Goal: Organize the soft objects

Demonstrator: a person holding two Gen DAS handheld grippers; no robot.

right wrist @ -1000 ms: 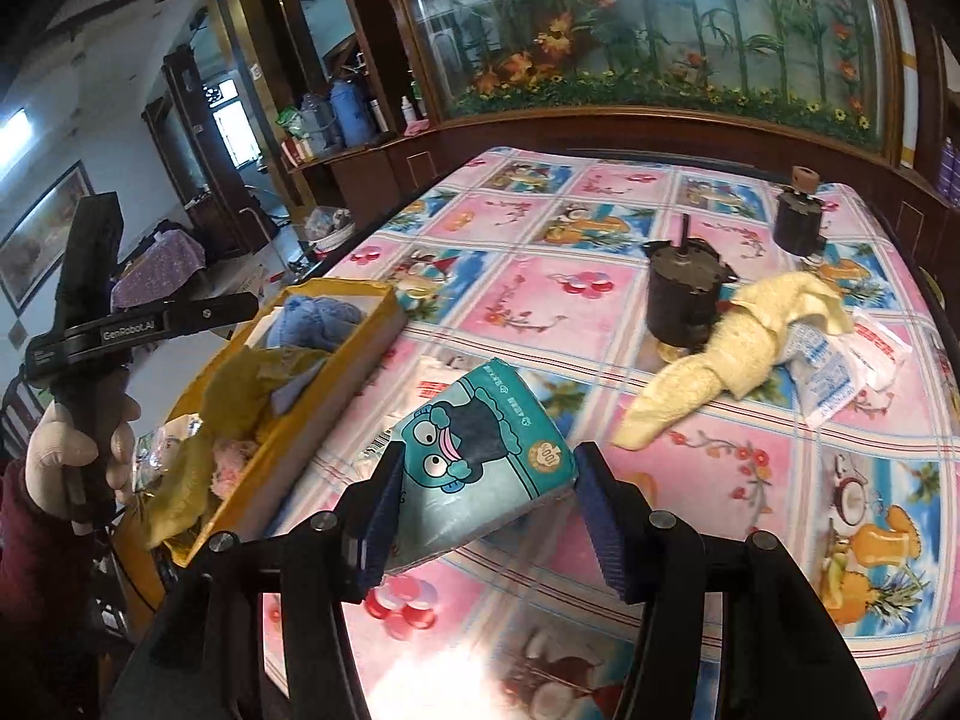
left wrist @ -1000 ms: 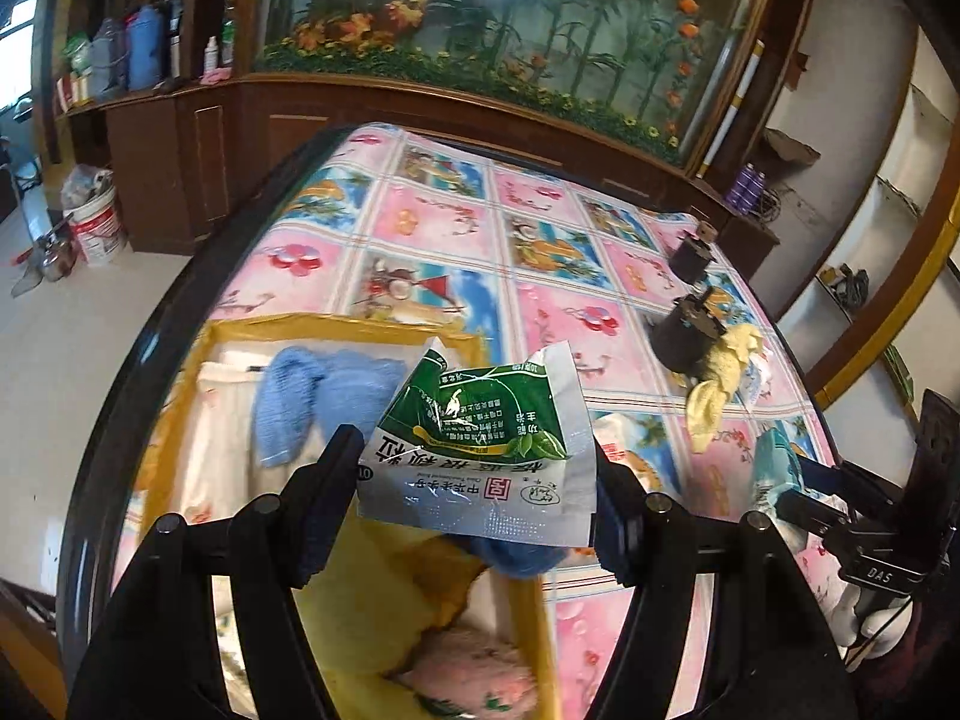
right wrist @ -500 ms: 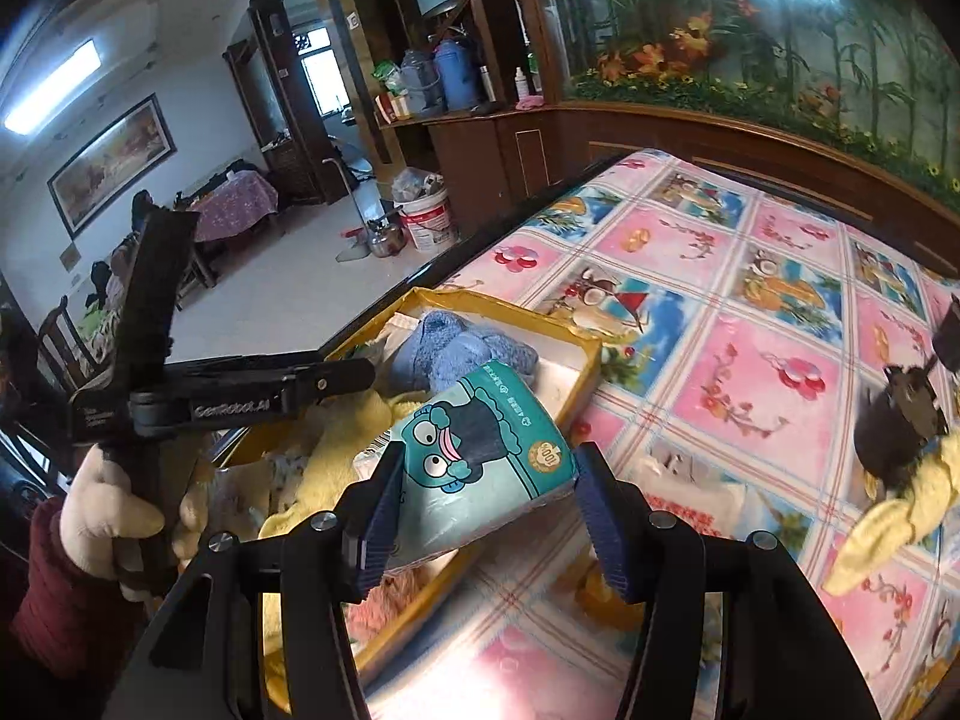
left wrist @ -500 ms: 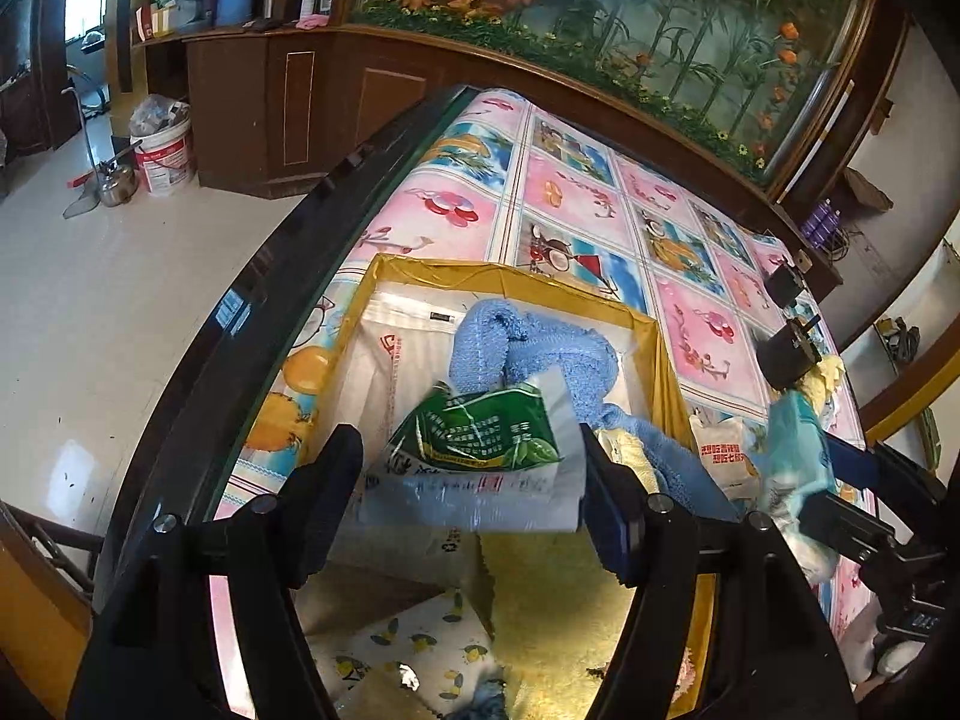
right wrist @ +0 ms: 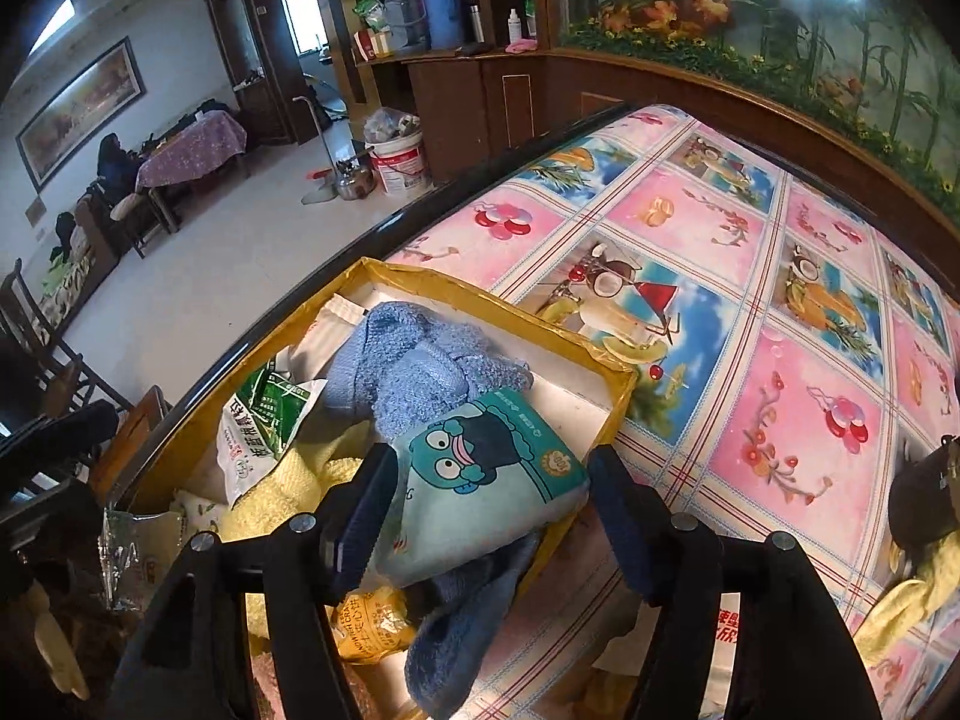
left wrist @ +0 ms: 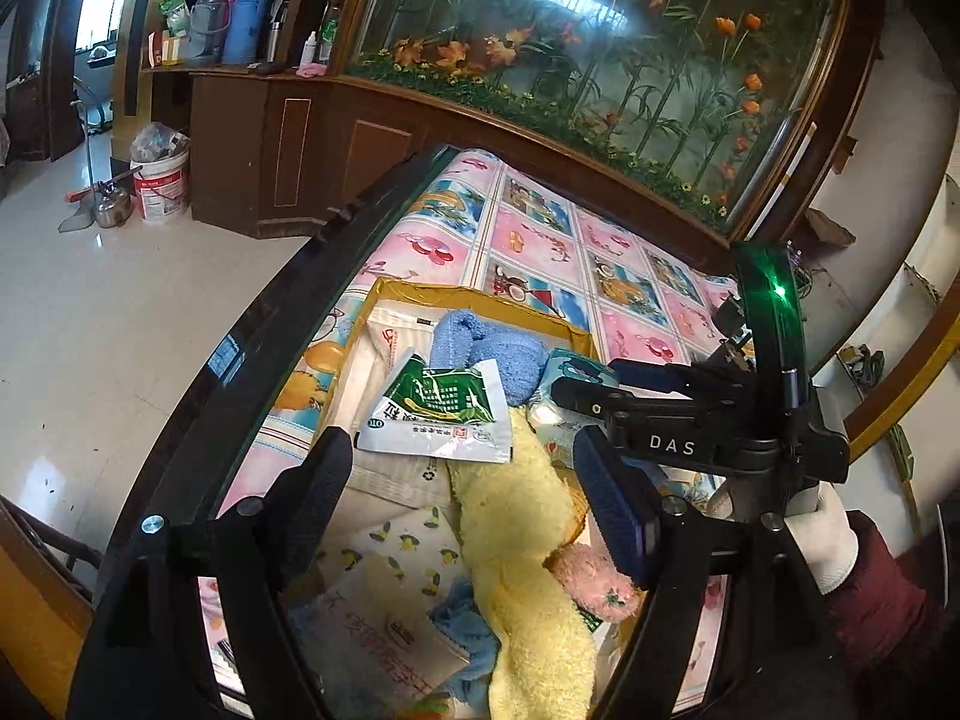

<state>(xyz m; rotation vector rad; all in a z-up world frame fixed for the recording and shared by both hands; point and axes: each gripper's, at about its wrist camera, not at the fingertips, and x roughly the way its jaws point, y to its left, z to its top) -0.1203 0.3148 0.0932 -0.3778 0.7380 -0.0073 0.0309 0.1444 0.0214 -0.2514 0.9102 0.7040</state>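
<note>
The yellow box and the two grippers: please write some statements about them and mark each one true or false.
1. The green sachet lies loose inside the yellow box. True.
2. The left gripper is clamped on the green sachet. False: its jaws stand apart, not touching it.
3. The teal cartoon pack lies over the blue towel. True.
4. The yellow box holds nothing else. False: a yellow towel and a pink plush item are also inside.
5. The right gripper is squeezing the teal cartoon pack. False: its jaws are open.
</note>
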